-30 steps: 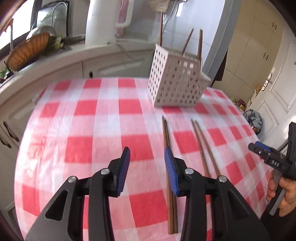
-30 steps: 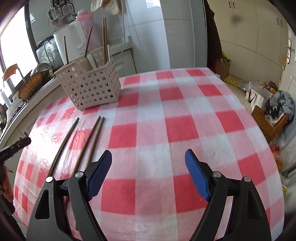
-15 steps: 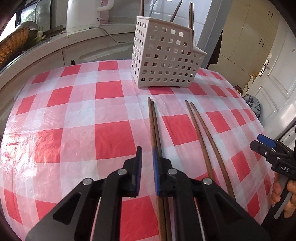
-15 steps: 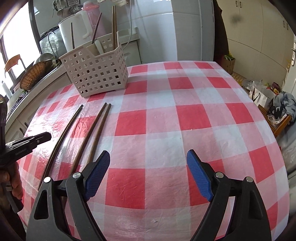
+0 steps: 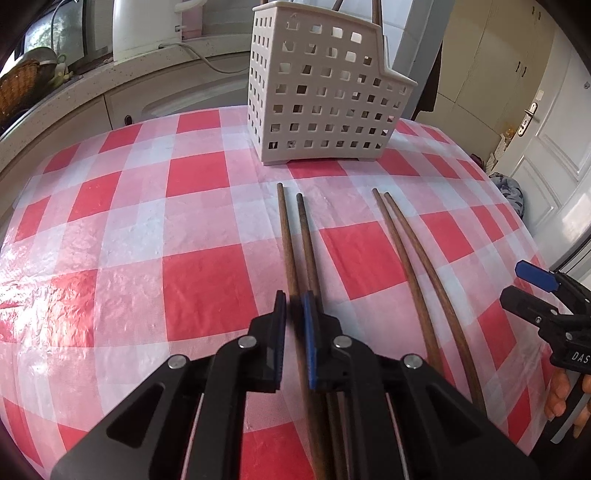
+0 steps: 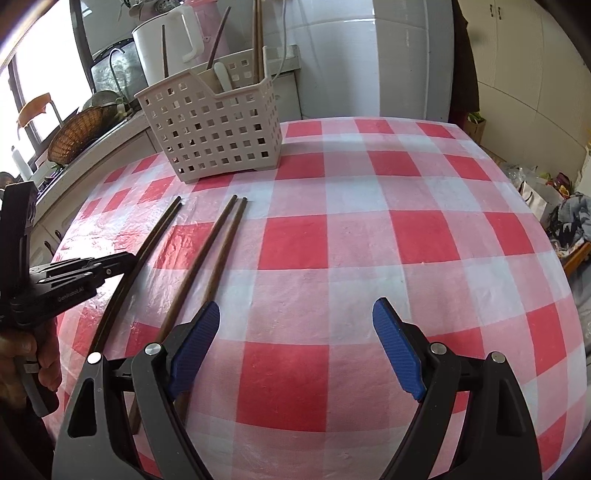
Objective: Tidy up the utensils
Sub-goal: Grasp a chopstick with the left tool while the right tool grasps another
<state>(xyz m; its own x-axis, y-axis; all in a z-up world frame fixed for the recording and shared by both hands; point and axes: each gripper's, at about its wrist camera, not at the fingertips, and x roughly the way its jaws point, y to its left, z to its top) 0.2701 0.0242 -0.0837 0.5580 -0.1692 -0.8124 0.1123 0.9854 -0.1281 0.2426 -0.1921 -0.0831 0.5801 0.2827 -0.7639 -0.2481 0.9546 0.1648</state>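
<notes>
Your left wrist camera looks steeply down along its fingers, close over the checked tablecloth (image 5: 207,288), facing the white basket (image 5: 325,96) at the far edge. Your right wrist camera sits beside it, angled likewise. Both views share the basket, the chopsticks (image 5: 410,258) and the counter (image 6: 92,147) behind.

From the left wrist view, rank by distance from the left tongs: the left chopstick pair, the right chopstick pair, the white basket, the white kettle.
1. Left chopstick pair: one stick sits between the closed left tongs.
2. Right chopstick pair: on the cloth, just to the right.
3. White basket: straight ahead, at the table's far edge.
4. White kettle: on the counter beyond, upper left.
</notes>
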